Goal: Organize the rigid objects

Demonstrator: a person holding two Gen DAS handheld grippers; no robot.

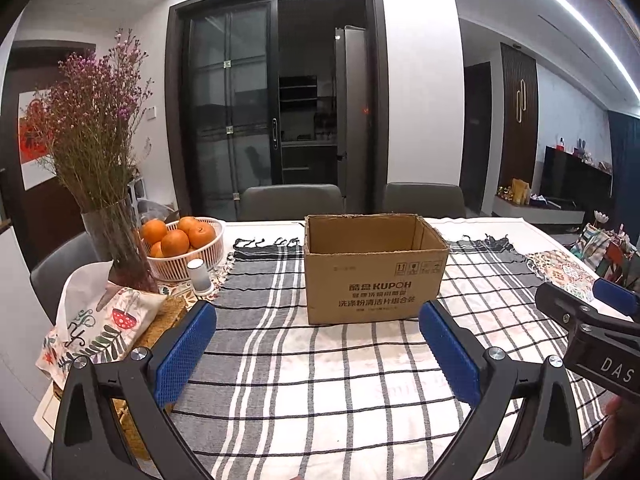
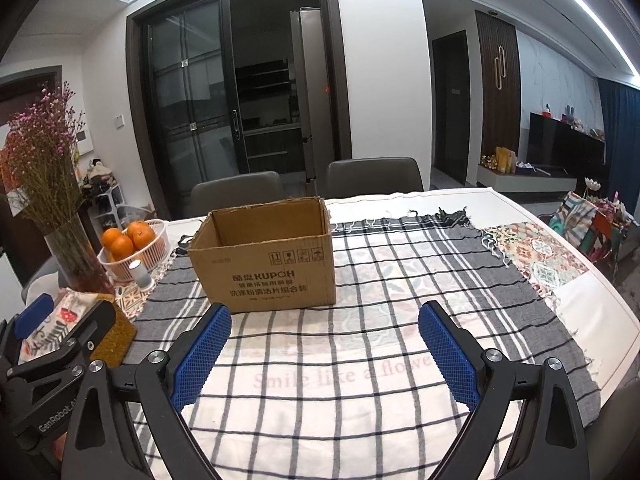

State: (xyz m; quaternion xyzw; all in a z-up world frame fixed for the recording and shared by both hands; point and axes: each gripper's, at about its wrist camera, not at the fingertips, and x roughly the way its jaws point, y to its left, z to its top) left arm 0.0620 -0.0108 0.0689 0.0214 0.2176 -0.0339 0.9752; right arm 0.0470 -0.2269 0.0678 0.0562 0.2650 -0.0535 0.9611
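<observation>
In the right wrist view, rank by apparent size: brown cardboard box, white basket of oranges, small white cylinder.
1. Brown cardboard box
2. White basket of oranges
3. Small white cylinder
The box stands slightly nearer.

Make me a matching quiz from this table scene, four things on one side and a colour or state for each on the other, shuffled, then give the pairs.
Things
1. cardboard box
2. oranges
3. vase
4. left gripper

Descriptions
A. heaped in a white slatted basket
B. open, blue pads apart, holding nothing
C. brown, open at the top, standing on the checked cloth
D. clear glass, holding dried purple flowers

Pairs: 1-C, 2-A, 3-D, 4-B
</observation>
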